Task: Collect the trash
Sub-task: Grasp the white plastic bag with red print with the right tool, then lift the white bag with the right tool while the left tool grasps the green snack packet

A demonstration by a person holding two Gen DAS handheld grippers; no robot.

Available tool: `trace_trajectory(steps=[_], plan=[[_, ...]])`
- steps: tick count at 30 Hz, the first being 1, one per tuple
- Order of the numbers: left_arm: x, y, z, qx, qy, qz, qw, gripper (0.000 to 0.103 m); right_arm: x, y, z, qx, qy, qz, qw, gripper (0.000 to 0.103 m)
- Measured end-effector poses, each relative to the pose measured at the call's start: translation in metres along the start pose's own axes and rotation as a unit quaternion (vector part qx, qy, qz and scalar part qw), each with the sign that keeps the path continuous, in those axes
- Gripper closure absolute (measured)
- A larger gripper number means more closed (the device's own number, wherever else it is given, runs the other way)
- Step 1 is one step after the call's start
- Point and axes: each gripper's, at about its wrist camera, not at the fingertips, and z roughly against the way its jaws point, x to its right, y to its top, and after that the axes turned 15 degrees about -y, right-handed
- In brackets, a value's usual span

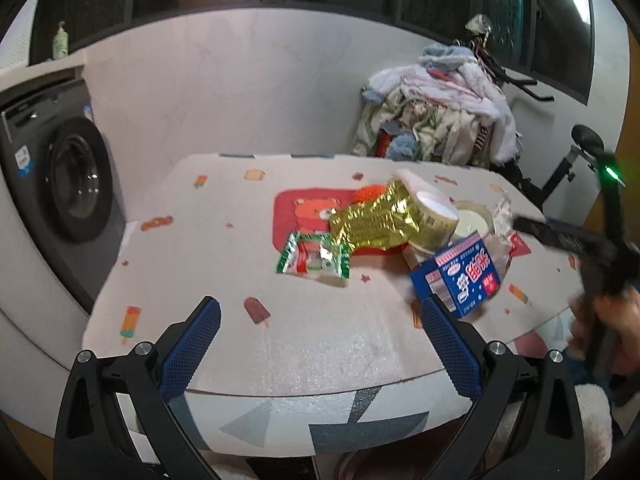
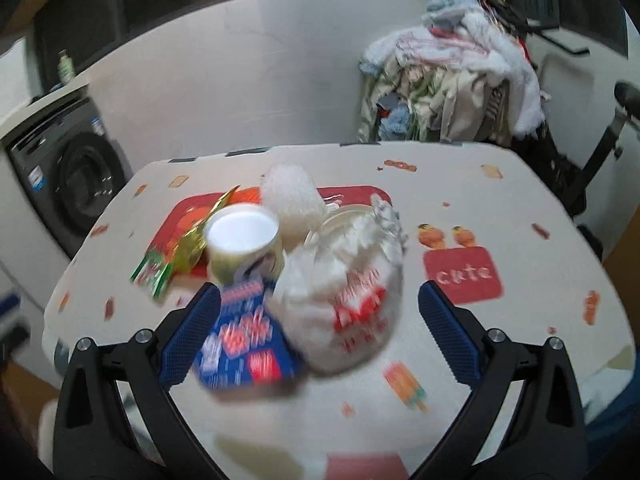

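The trash sits heaped mid-table, blue carton (image 2: 240,340) against the white plastic bag (image 2: 344,300), so the right gripper (image 2: 320,328), fingers spread and empty, straddles both, while the left gripper (image 1: 320,332) hangs back, likewise spread.

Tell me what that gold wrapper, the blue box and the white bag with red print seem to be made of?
The gold wrapper looks like metallised foil or film: mirror-shiny with sharp crinkles. The blue box seems to be printed cardboard, with flat faces and crisp folded edges. The white bag is probably thin plastic, translucent and softly crumpled, though blur leaves that less sure.
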Motion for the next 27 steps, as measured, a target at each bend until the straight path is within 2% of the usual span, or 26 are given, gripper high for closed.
trace_trajectory(steps=[6, 9, 11, 12, 14, 16, 19, 24, 27], plan=[[-0.011, -0.004, -0.011, -0.005, -0.009, 0.012, 0.9999, 0.006, -0.004, 0.021, -0.066, -0.062, -0.036, -0.046, 0.996, 0.006], [-0.017, -0.005, -0.017, -0.007, -0.014, 0.019, 0.9997, 0.008, 0.003, 0.015, -0.091, -0.116, -0.01, -0.074, 0.99, 0.006], [-0.017, -0.007, -0.02, -0.011, -0.018, 0.021, 0.9996, 0.013, 0.009, 0.006, -0.093, -0.131, 0.01, -0.09, 0.987, 0.007], [-0.017, -0.008, -0.023, -0.014, -0.02, 0.019, 0.9995, 0.014, 0.015, 0.0, -0.092, -0.132, 0.028, -0.103, 0.985, 0.015], [-0.016, -0.008, -0.028, -0.018, -0.02, 0.014, 0.9995, 0.014, 0.023, -0.007, -0.087, -0.131, 0.048, -0.116, 0.983, 0.02], [-0.012, -0.008, -0.035, -0.023, -0.021, 0.008, 0.9995, 0.017, 0.033, -0.014, -0.076, -0.12, 0.067, -0.129, 0.982, 0.032], [-0.005, -0.008, -0.046, -0.031, -0.023, -0.002, 0.9992, 0.018, 0.044, -0.019, -0.06, -0.106, 0.08, -0.143, 0.981, 0.034], [0.008, 0.001, -0.069, -0.039, -0.021, -0.04, 0.9982, 0.018, 0.063, -0.025, -0.033, -0.069, 0.067, -0.146, 0.985, 0.034], [0.012, 0.007, -0.087, -0.047, -0.012, -0.064, 0.9968, 0.019, 0.072, -0.031, -0.025, -0.063, 0.066, -0.151, 0.984, 0.034]])
